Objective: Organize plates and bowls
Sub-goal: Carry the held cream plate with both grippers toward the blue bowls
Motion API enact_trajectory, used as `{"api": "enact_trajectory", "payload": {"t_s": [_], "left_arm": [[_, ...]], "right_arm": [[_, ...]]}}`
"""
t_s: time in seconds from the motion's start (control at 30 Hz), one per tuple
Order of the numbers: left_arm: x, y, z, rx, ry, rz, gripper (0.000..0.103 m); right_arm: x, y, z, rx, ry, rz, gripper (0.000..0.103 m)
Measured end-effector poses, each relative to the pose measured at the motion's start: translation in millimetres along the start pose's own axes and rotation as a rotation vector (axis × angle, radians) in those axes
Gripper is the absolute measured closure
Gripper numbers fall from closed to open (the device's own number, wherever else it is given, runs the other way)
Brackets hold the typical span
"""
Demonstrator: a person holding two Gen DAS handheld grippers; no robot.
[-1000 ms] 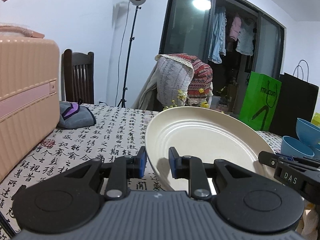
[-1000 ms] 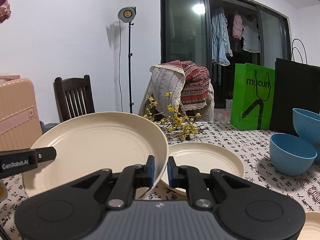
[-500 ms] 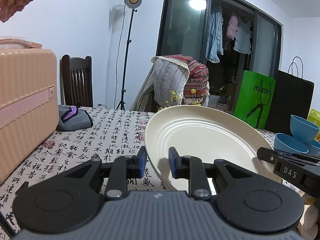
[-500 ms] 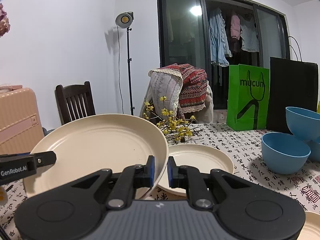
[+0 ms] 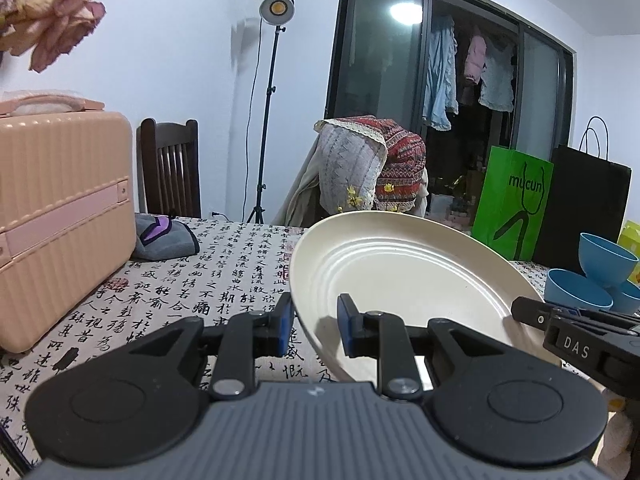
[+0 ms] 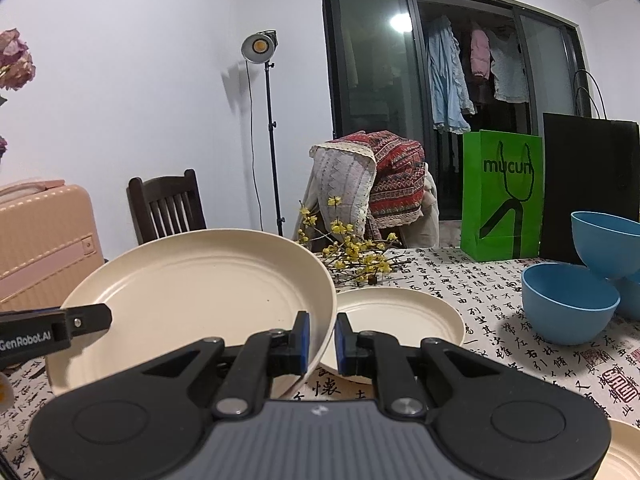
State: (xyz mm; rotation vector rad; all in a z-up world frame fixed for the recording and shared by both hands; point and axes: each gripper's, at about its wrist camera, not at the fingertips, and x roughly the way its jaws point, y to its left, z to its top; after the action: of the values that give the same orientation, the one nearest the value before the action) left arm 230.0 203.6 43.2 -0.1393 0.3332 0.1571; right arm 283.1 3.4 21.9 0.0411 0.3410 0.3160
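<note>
Both tongs — left tongs (image 5: 311,322) and right tongs (image 6: 321,338) — are clamped on opposite rims of the large cream plate (image 6: 200,300), so it is carried level above the tabletop (image 5: 192,280).

Lived-in home: hanging laundry (image 6: 448,80), dining chair (image 6: 166,206), suitcase (image 5: 60,220).

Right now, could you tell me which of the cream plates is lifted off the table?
The large plate, tilted and clamped by the left gripper and right gripper; the smaller plate lies flat on the tablecloth.
</note>
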Motion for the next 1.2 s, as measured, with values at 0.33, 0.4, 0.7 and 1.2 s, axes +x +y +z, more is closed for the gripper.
{"api": "enact_trajectory", "payload": {"t_s": [0.33,0.4,0.7,1.2], "left_arm": [[-16.2,-17.0,-4.5,0.006,-0.009,0.004,0.080],[-20.2,-21.6,-5.8,0.010,-0.013,0.001,0.080],[-38.8,-42.4,-10.2,0.011,-0.036,-0.005,0.080],[-59.8,-75.4,-22.5,0.013,-0.027,0.003,0.080]], "right_arm": [[-14.2,-15.5,-0.8,0.008,-0.012,0.020,0.090],[-18.6,-19.8,-0.6,0.014,-0.021,0.022,0.090],[-35.5,-43.4,-2.8,0.026,-0.037,0.029,0.090],[-63.5,-74.2,-8.2,0.061,-0.053,0.045,0.090]]}}
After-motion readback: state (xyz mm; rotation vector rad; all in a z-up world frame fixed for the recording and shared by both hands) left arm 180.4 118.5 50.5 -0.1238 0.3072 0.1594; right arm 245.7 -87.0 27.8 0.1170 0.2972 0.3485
